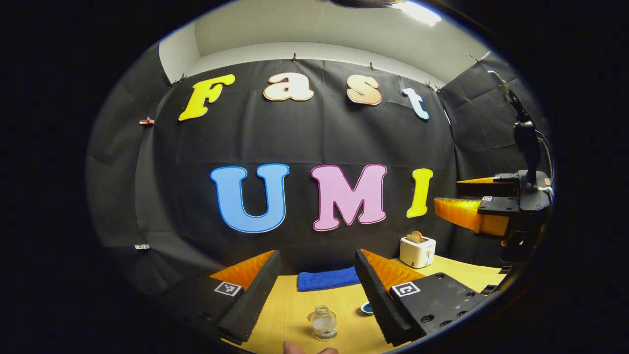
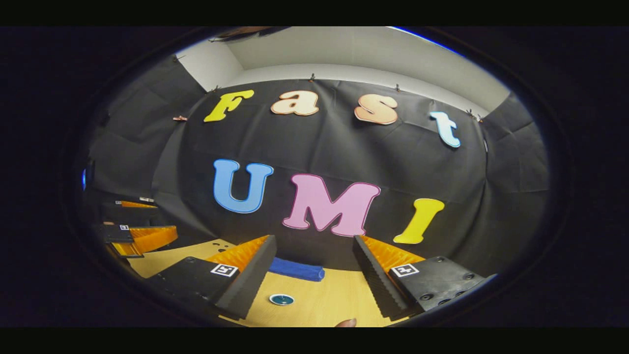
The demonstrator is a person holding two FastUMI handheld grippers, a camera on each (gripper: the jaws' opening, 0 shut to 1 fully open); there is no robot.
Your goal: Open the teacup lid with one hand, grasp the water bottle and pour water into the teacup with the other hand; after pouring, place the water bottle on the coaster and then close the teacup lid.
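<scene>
A small clear glass water bottle with water in it stands uncapped on the wooden table, low between the fingers of my left gripper. That gripper is open, holds nothing and hangs above the table. Just right of the bottle lies a round blue coaster, partly hidden by my right-hand finger. The right gripper view has the coaster flat on the table, below my open, empty right gripper. Each gripper also appears in the other's view: the right gripper raised and open, the left gripper open too.
A rolled blue towel lies at the back of the table against the wall. A white toaster with bread in it stands at the back right. A person's fingertips show at the near edge.
</scene>
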